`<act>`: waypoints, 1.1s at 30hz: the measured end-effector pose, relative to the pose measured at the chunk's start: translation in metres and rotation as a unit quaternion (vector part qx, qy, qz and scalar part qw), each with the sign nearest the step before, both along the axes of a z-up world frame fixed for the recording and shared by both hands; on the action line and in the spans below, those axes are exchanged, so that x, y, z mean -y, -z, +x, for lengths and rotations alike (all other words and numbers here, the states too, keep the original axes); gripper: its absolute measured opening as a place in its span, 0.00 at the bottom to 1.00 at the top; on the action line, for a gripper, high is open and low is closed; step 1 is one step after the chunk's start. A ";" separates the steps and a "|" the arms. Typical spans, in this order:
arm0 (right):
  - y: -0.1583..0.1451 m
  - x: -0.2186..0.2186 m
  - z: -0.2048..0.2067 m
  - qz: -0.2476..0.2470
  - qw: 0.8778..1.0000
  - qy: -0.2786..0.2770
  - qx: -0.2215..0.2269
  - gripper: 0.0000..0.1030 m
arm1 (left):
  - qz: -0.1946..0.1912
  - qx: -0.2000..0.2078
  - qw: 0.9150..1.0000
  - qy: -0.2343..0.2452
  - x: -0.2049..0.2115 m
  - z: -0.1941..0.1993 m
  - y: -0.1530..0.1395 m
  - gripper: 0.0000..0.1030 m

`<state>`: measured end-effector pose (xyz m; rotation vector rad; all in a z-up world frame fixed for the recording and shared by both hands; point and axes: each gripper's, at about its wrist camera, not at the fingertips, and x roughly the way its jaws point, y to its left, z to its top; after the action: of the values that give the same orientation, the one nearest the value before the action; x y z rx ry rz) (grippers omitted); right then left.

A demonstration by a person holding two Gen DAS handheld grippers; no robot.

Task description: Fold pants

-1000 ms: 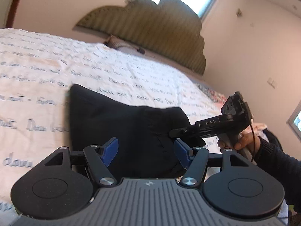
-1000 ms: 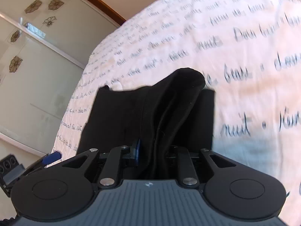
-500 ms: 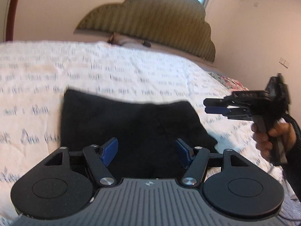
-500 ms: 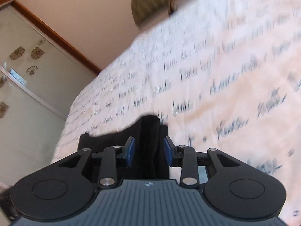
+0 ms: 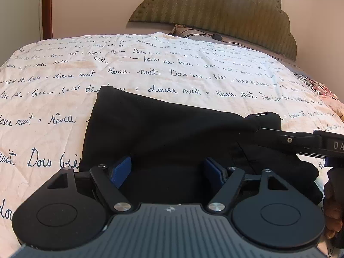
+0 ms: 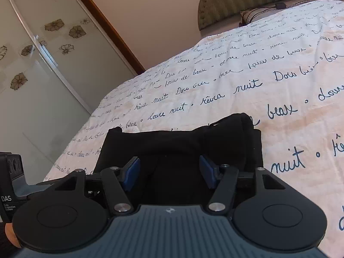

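Bedroom. Bed under a cream quilt printed with cursive script; scalloped olive headboard at the far end, a striped pillow just below it. Sliding wardrobe doors with flower decals stand off the side of the bed, seen in the right wrist view.

Black pants lie on the quilt at the end of the bed away from the headboard, already folded into a compact rectangle. The corner farthest from the left gripper lies flat; the edge on the right gripper's side is thicker and bunched, layers ridged up.

Left gripper: blue fingers spread wide, hovering over the near edge of the pants, gripping nothing. Right gripper: fingers likewise spread, low over the bunched end, nothing pinched between them; contact with the cloth cannot be confirmed. Its body reaches in from the side in the left wrist view.

Judgement: folding looks mostly done; the step in hand reads as release and tidy. Next move likely calls for pressing or smoothing the ridged edge flat, or one more fold across the bundle, with both grippers taking the near corners evenly so layers do not slide.
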<state>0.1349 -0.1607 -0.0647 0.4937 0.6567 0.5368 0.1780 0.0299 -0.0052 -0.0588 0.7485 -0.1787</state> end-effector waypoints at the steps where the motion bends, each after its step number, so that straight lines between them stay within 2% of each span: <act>1: 0.001 0.003 -0.003 0.007 1.000 -0.001 0.003 0.57 | 0.003 0.002 1.000 0.001 0.002 0.001 0.001 0.78; 4: 0.003 0.001 -0.009 -0.002 1.000 -0.004 0.023 0.57 | 0.009 0.014 1.000 0.002 0.004 -0.001 0.005 0.81; 8: -0.009 -0.016 -0.027 -0.062 0.996 0.015 0.058 0.58 | 0.014 0.025 1.000 -0.009 0.003 -0.012 0.000 0.82; 9: -0.017 -0.019 -0.036 -0.076 0.995 0.038 0.057 0.60 | 0.011 0.023 1.000 -0.015 0.001 -0.017 -0.004 0.82; 10: -0.023 -0.021 -0.046 -0.084 0.993 0.059 0.056 0.67 | 0.005 0.022 1.000 -0.019 -0.001 -0.024 -0.007 0.81; 14: -0.039 -0.014 -0.082 -0.064 0.993 0.067 0.075 0.74 | 0.004 0.019 0.999 -0.028 -0.008 -0.048 -0.017 0.81; 15: -0.041 -0.012 -0.088 -0.067 0.993 0.070 0.072 0.77 | 0.001 0.021 0.999 -0.031 -0.009 -0.054 -0.019 0.81; 21: -0.038 0.001 -0.122 -0.100 0.991 0.084 0.042 0.78 | -0.007 0.030 0.998 -0.050 -0.018 -0.095 -0.025 0.81; 25: -0.028 0.004 -0.145 -0.114 0.989 0.088 0.029 0.78 | 0.000 0.042 0.997 -0.061 -0.021 -0.122 -0.014 0.86; 28: -0.017 0.002 -0.159 -0.123 0.988 0.095 0.021 0.78 | -0.001 0.022 0.997 -0.068 -0.025 -0.134 -0.001 0.86; 33: -0.006 -0.006 -0.176 -0.135 0.983 0.119 0.025 0.78 | 0.008 0.056 0.996 -0.075 -0.025 -0.151 0.009 0.89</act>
<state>-0.0411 -0.1543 -0.0583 0.2964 0.6022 0.2275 0.0265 0.0548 -0.0144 -0.0894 0.6302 -0.0322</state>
